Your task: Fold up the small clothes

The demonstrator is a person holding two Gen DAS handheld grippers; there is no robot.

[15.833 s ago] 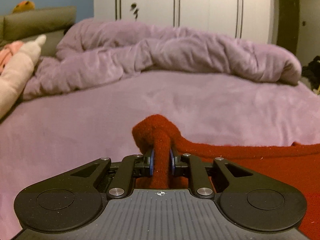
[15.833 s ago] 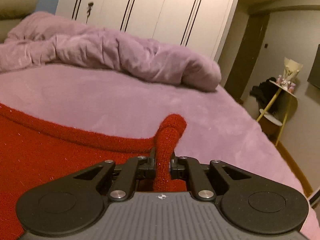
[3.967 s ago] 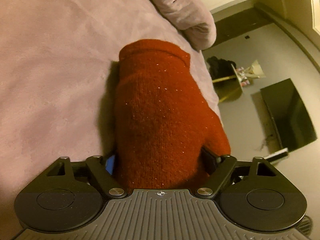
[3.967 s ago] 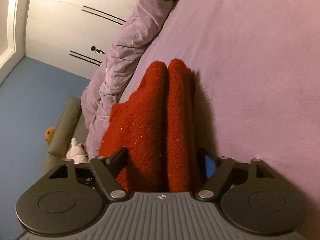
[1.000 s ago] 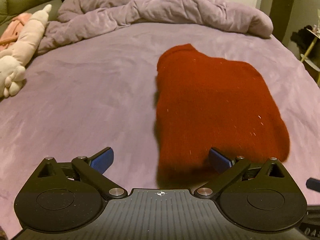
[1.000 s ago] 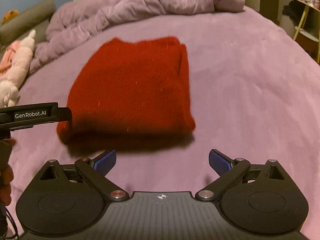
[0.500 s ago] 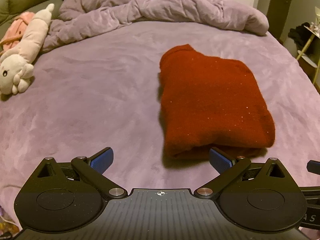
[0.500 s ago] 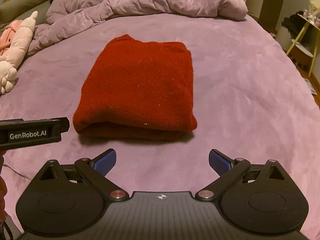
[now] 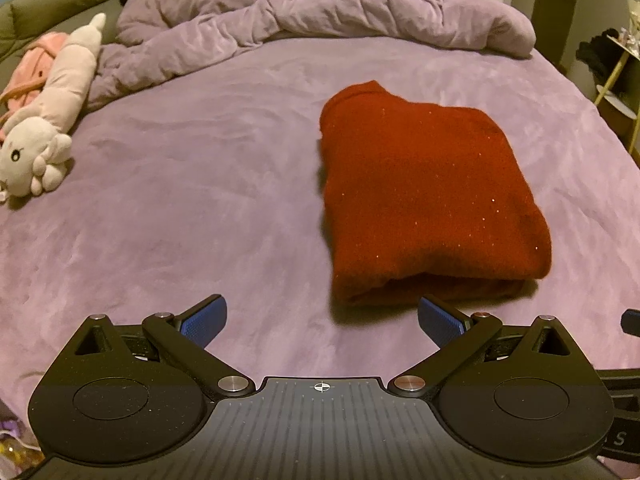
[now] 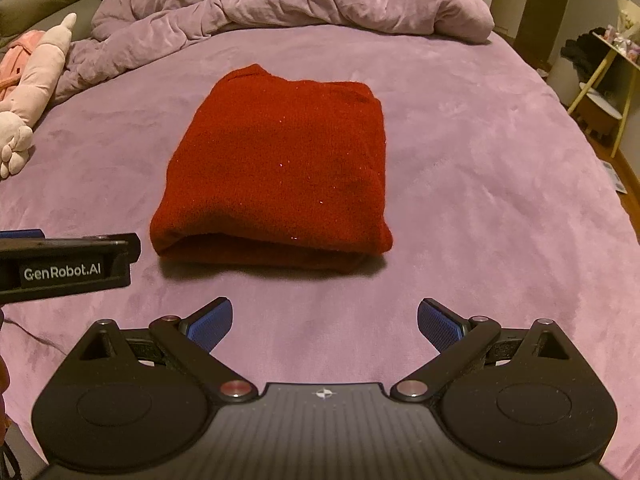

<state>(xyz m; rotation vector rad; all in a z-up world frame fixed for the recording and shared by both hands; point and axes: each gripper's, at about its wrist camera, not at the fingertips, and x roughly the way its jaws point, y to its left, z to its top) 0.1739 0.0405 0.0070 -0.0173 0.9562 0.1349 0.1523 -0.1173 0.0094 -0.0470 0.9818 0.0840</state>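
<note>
A red knitted garment (image 9: 428,196) lies folded into a thick rectangle on the purple bed; it also shows in the right wrist view (image 10: 280,168). My left gripper (image 9: 322,320) is open and empty, held back from the garment's near left corner. My right gripper (image 10: 324,322) is open and empty, held back from the garment's near edge. The side of the left gripper's body (image 10: 68,266) shows at the left edge of the right wrist view.
A crumpled purple duvet (image 9: 320,12) lies along the far side of the bed. A white and pink plush toy (image 9: 48,120) lies at the left. A yellow-legged side table (image 10: 604,92) and a dark doorway stand beyond the bed's right edge.
Both grippers have pulled back a little from the folded garment, which now lies still and sharp in view. Both stay open and empty.
</note>
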